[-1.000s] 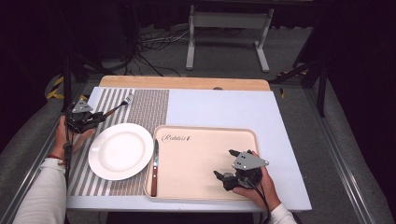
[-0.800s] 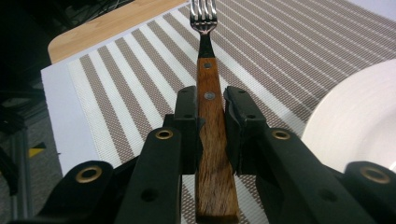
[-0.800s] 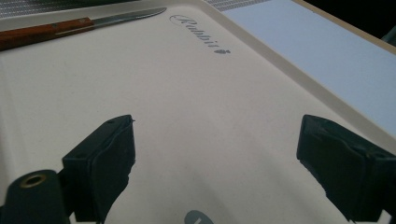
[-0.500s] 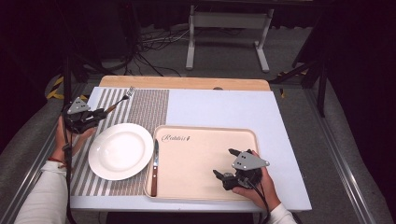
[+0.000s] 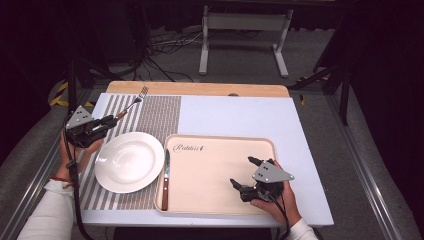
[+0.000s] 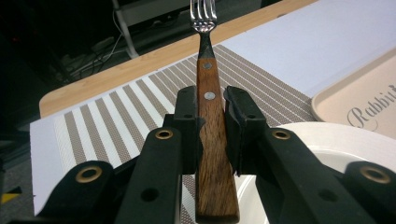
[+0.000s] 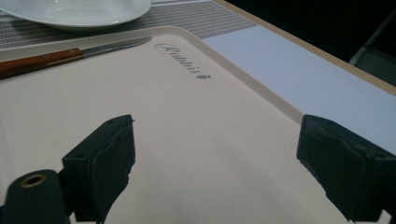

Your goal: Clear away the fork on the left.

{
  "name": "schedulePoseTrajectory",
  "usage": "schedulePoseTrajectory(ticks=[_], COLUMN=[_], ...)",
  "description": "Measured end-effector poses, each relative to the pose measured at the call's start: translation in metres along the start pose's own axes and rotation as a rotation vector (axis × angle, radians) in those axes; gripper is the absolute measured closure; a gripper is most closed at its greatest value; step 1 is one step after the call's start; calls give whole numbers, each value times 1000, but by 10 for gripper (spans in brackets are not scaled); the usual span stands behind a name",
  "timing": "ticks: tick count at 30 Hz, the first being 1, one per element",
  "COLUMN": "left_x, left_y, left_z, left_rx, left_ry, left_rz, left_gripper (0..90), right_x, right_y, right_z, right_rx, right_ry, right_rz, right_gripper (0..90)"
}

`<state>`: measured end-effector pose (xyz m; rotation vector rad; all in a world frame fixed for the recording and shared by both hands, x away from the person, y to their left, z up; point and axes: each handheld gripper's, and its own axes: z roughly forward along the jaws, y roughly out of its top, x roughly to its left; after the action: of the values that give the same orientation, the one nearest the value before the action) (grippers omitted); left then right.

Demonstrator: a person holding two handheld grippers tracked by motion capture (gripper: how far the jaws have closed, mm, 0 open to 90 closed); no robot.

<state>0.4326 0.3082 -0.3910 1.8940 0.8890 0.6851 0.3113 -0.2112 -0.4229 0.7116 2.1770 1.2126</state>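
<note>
Left tongs (image 5: 111, 121): pinching the wooden handle of a steel-tined fork (image 6: 208, 116), pads pressed on both sides of the handle.
Fork position: held above the far left part of the brown-and-white striped placemat (image 5: 155, 112), tines aimed toward the far wooden edge of the desk (image 5: 200, 88), handle end near the rim of the round white plate (image 5: 129, 161).
Right tongs (image 5: 242, 172): spread wide, nothing between them, low over the near right part of the beige rectangular plastic tray (image 5: 215, 172).
Near the plate: wood-handled table knife (image 5: 165, 180) lying along the tray's left edge, just beside the plate, blade pointing away from the person.
Tray marking: dark script lettering (image 7: 183, 63) near its far left corner.
Under everything: pale blue-white sheet (image 5: 240, 115) covering most of the desk, wooden strip showing at the far side.
In the way: plate directly beneath and beside the fork's handle end; knife between plate and tray interior.
</note>
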Motion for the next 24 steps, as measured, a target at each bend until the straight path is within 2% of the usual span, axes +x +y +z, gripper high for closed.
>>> schedulePoseTrajectory(ticks=[6,8,10,15,17,19,20,24], left_x=[-13,-19,-21,-33,-39,-43,-49,-56], left_y=[3,6,7,12,13,14,15,16], left_z=[-3,-5,-6,-9,-11,-12,-13,-14], left_rx=[-13,-20,-25,-42,-39,-46,-47,-45], left_ry=[-19,-28,-33,-74,-77,-80,-88,-95], left_rz=[5,22,17,11,35,35,50,62], left_gripper=[762,761,761,761,761,761,761,761], right_x=[1,3,4,8,9,9,9,9], right_y=[2,3,4,8,9,9,10,10], right_z=[1,1,1,3,3,3,3,2], right_rx=[-7,-9,-14,-22,-22,-23,-25,-26], right_ry=[-8,-8,-10,0,1,2,2,0], right_rz=[-1,-5,-6,-18,-20,-22,-24,-27], right_gripper=[125,125,126,126,126,126,126,126])
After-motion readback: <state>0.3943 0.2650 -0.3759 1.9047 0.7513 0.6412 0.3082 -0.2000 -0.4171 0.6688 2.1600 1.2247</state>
